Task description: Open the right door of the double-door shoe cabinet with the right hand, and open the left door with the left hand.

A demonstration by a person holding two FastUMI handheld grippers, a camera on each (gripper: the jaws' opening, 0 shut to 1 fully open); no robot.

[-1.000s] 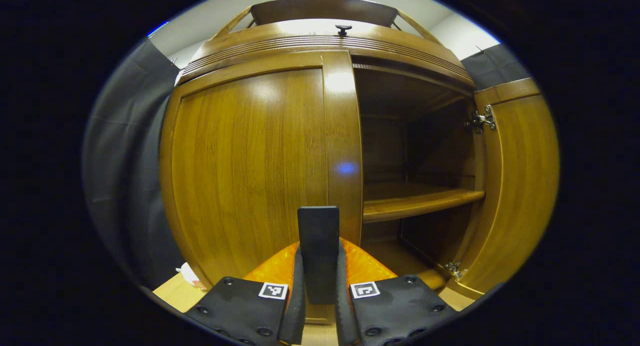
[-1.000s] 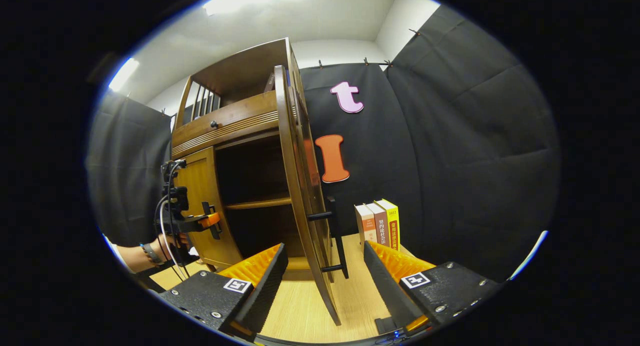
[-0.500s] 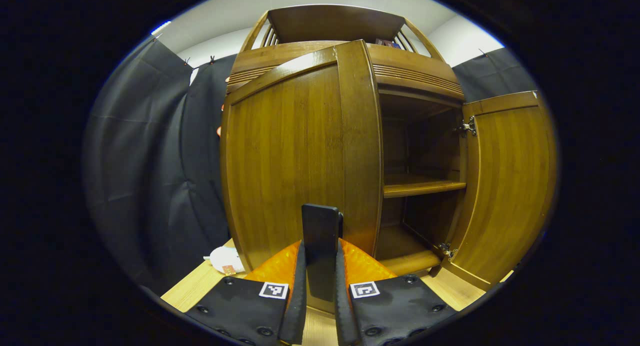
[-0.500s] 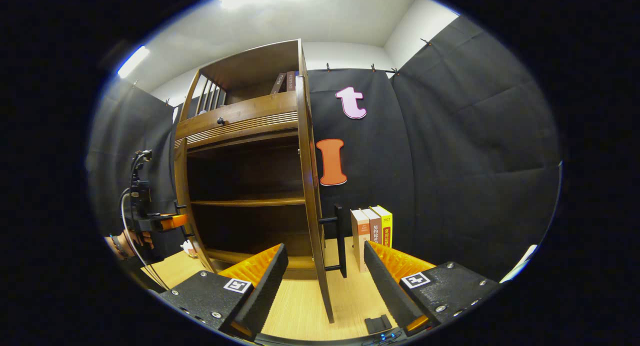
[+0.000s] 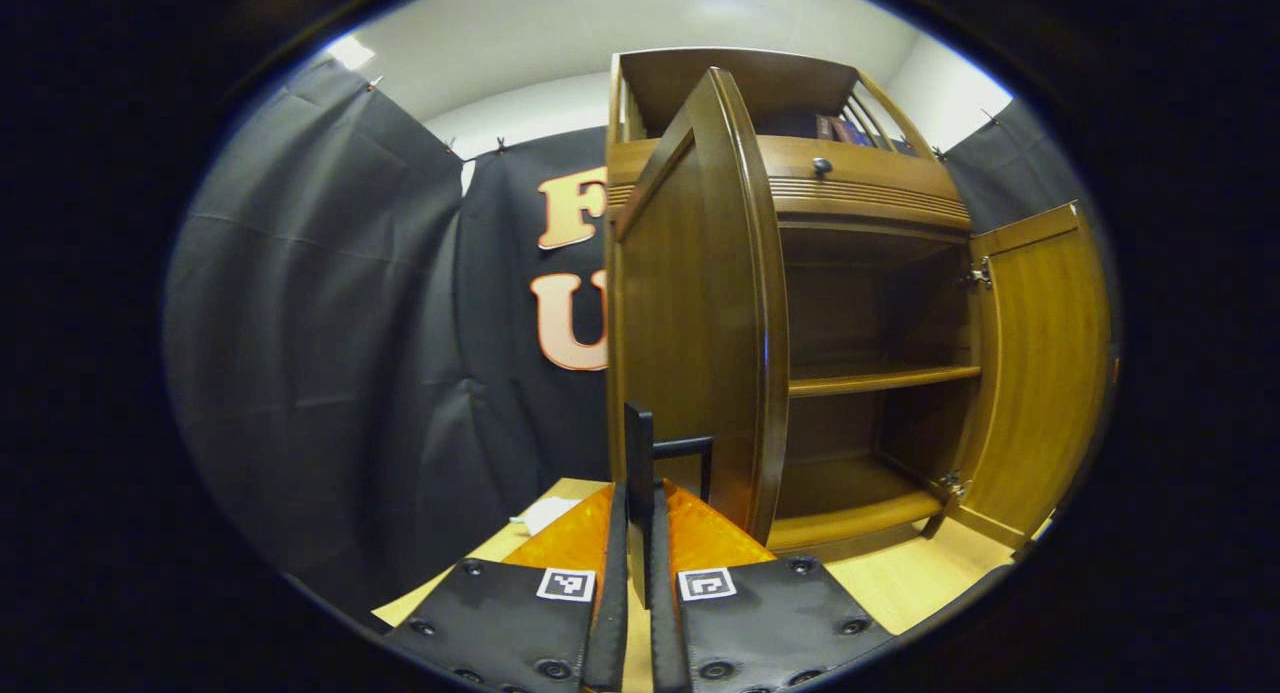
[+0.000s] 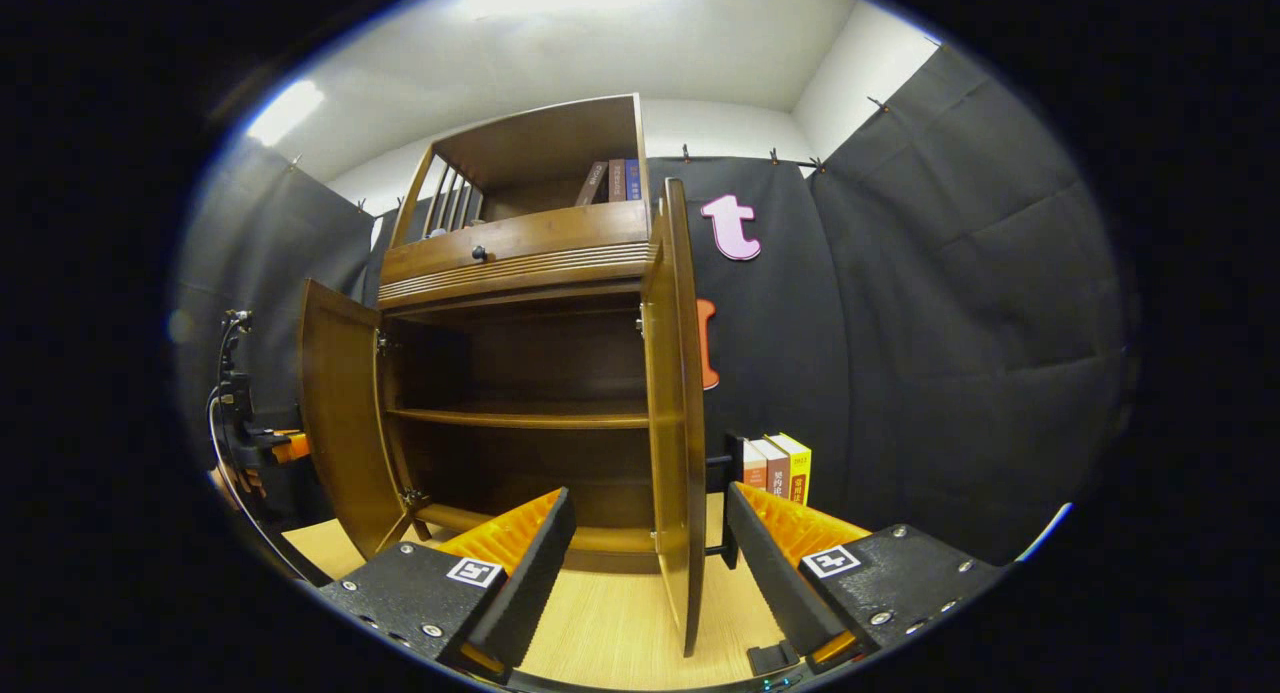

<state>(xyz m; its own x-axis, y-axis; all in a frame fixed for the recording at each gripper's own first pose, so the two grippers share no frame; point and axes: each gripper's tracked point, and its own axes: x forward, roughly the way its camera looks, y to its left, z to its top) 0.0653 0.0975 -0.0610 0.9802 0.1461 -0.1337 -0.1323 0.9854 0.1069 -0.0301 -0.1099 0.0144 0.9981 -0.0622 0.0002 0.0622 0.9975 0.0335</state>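
Note:
The wooden shoe cabinet (image 6: pixel 520 243) stands with both doors swung out. In the left gripper view, the left door (image 5: pixel 700 303) is turned nearly edge-on, and my left gripper (image 5: pixel 637 573) is shut on its black bar handle (image 5: pixel 638 463). The right door (image 5: pixel 1040 363) hangs wide open at the far right. In the right gripper view, my right gripper (image 6: pixel 645 543) is open and holds nothing. The right door (image 6: pixel 675 413) stands edge-on just beyond the fingers, with its black handle (image 6: pixel 728 503) on the outer side. The left door (image 6: pixel 335 413) is open, and the left gripper (image 6: pixel 265 443) is beside it.
Inside the cabinet are one shelf (image 6: pixel 520 418) and a bottom board (image 5: pixel 840 488). A drawer with a knob (image 6: pixel 479 254) sits above the doors. Three books (image 6: pixel 780 463) stand on the wooden floor right of the cabinet. A white object (image 5: pixel 545 513) lies on the floor at the left.
The left door went from closed to wide open, drawn by my left gripper on its handle. The right door swung further out, and my right gripper stayed open, clear of it.

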